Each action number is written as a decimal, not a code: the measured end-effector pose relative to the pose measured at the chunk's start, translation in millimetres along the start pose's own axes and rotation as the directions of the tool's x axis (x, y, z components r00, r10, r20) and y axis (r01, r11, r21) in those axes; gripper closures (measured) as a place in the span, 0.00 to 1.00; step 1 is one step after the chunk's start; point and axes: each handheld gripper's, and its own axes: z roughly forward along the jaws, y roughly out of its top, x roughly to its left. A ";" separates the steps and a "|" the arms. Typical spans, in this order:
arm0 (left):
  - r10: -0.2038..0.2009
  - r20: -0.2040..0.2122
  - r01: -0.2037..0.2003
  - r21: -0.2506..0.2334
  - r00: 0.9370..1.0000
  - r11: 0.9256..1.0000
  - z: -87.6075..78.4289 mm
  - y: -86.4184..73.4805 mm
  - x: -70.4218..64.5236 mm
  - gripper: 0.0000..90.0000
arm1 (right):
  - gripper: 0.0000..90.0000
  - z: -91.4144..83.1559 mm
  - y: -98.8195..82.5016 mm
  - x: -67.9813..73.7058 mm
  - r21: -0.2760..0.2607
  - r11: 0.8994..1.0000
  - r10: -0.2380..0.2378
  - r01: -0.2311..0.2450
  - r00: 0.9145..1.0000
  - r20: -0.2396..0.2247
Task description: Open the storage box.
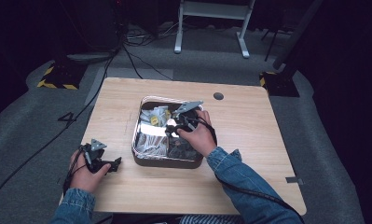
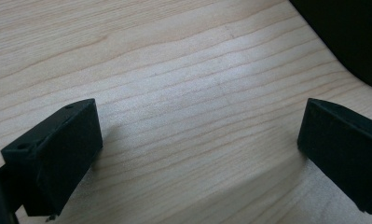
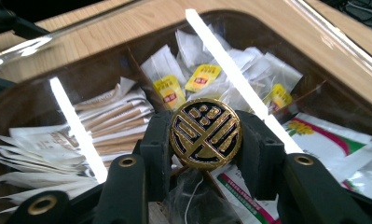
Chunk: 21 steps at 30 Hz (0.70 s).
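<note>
Overhead, the worktop [image 1: 249, 140] carries a box [image 1: 167, 162] with a clear lid, set near the middle. The right gripper [image 1: 176, 127] sits on top of that lid, the right hand [image 1: 200, 136] wrapped round it, a denim sleeve [image 1: 246, 186] trailing back to the near edge. The left gripper [image 1: 110, 166] lies on the wood near the front left corner, well apart from the box, held in the left hand [image 1: 83, 175].

Next, the left gripper view: its two black jaws stand wide apart with bare wood [image 2: 188, 93] between them and nothing held.

Last, the right gripper view: the jaws are clamped on a round knob [image 3: 205, 133], black with a gold pattern, one pad pressing each side of it. The knob stands on the lid [image 3: 230, 60], which catches bright streaks of light. Under the lid, compartments hold teabags [image 3: 200, 84] with yellow tags at the back, paper sticks [image 3: 113, 119] to the left, and white sachets [image 3: 328, 135] with a coloured print to the right.
</note>
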 end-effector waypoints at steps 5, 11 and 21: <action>-0.002 0.001 0.002 0.002 1.000 1.000 0.7 1.0 -0.5 0.00 | 0.65 -14.9 7.2 -1.2 -0.021 1.000 -0.005 0.005 1.000 0.007; -0.004 0.000 0.004 0.002 1.000 1.000 1.4 1.6 -1.1 0.00 | 0.66 -30.9 13.5 -5.1 -0.044 0.999 -0.002 0.003 1.000 0.015; 0.000 0.000 0.000 0.002 1.000 1.000 1.6 2.0 -0.8 0.00 | 0.66 -56.8 17.9 -15.7 -0.060 0.998 0.000 0.003 0.999 0.049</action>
